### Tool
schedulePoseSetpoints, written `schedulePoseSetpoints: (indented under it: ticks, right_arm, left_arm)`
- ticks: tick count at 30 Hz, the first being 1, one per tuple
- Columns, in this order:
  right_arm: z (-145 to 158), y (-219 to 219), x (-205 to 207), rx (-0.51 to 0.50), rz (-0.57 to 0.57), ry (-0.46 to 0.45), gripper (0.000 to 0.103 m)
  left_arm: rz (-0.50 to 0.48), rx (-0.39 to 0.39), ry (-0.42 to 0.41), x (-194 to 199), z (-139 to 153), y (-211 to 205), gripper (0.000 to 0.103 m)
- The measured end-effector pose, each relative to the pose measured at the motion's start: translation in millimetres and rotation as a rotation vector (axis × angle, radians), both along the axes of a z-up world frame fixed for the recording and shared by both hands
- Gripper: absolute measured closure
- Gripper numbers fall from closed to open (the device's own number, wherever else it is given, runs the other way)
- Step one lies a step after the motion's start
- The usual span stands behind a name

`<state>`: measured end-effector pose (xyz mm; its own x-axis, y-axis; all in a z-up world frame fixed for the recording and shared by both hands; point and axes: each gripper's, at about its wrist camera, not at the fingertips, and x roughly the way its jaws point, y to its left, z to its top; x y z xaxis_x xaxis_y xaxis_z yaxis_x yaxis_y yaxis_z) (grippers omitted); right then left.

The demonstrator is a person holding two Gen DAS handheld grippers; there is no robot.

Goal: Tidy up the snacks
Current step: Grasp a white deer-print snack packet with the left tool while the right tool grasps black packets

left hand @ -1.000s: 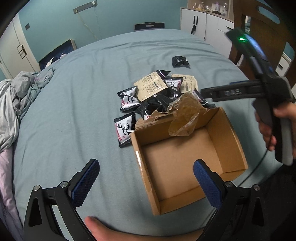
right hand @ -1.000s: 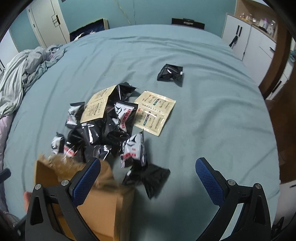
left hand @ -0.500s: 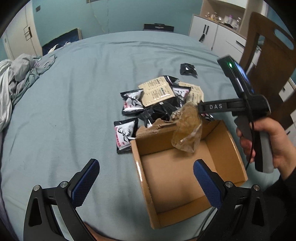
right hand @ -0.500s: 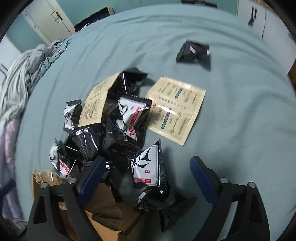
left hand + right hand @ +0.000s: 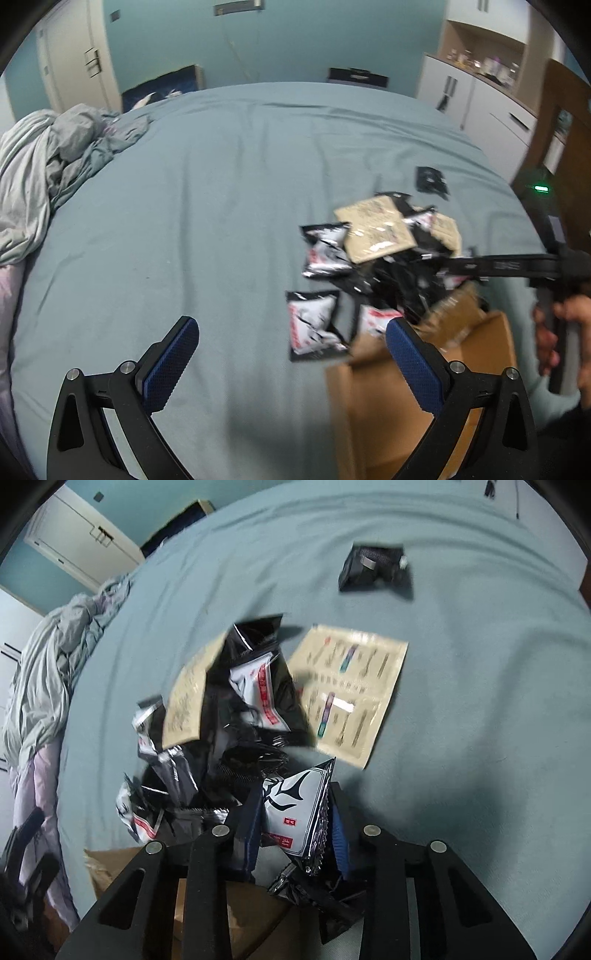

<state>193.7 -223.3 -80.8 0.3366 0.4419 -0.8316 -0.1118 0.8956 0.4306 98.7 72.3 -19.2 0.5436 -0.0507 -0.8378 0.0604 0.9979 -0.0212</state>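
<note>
The step in hand is the pick-up: the right gripper (image 5: 295,834) has just been closing, and its blue pads now sit narrow against the two faces of a silver-and-black snack packet (image 5: 295,812) printed with a deer head, at the near edge of the snack pile (image 5: 236,716) on the blue-grey bedspread (image 5: 480,701). The packet stands on edge between the jaws – gripped, by the look of it, though the frame is blurred. The next move, I judge, calls for lifting it clear of the neighbouring packets and carrying it over the open cardboard box (image 5: 207,904) just beside the pile, then letting go inside.

The left gripper (image 5: 291,358) hangs wide with nothing between its pads, above the bedspread near the box's left wall.

Only the right wrist view shows the grip itself, plus the beige sachet sheet (image 5: 354,690) and a lone black packet (image 5: 373,568) lying apart – the left wrist view hides the jaws behind the pile but shows the person's hand (image 5: 561,339) on the handle and the box's torn flap (image 5: 458,306)
</note>
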Motion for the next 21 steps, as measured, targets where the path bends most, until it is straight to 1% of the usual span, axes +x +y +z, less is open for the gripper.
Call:
schedulePoseSetpoints:
  ticks: [5, 10, 13, 17, 19, 21]
  right_arm:
    - [28, -1, -17, -0.051, -0.039, -0.112, 0.073]
    - [48, -1, -40, -0.051, -0.044, -0.18, 0.073]
    - [59, -4, -58, -0.062, -0.043, -0.216, 0.073]
    - [71, -11, -76, -0.039, -0.049, -0.236, 0.073]
    - [75, -15, -86, -0.032, -0.054, -0.247, 0.073]
    - [78, -20, -97, -0.026, -0.061, -0.254, 0.073]
  left_arm:
    - [0.011, 0.014, 0.051, 25, -21, 6, 0.0]
    - [0.001, 0.015, 0.115, 51, -48, 7, 0.0]
    - [-0.021, -0.025, 0.171, 64, -64, 6, 0.0]
    - [-0.034, -0.132, 0.257, 75, -78, 7, 0.0]
    - [-0.041, -0.152, 0.307, 82, -86, 5, 0.0]
    - [-0.054, -0.183, 0.342, 86, -92, 3, 0.006]
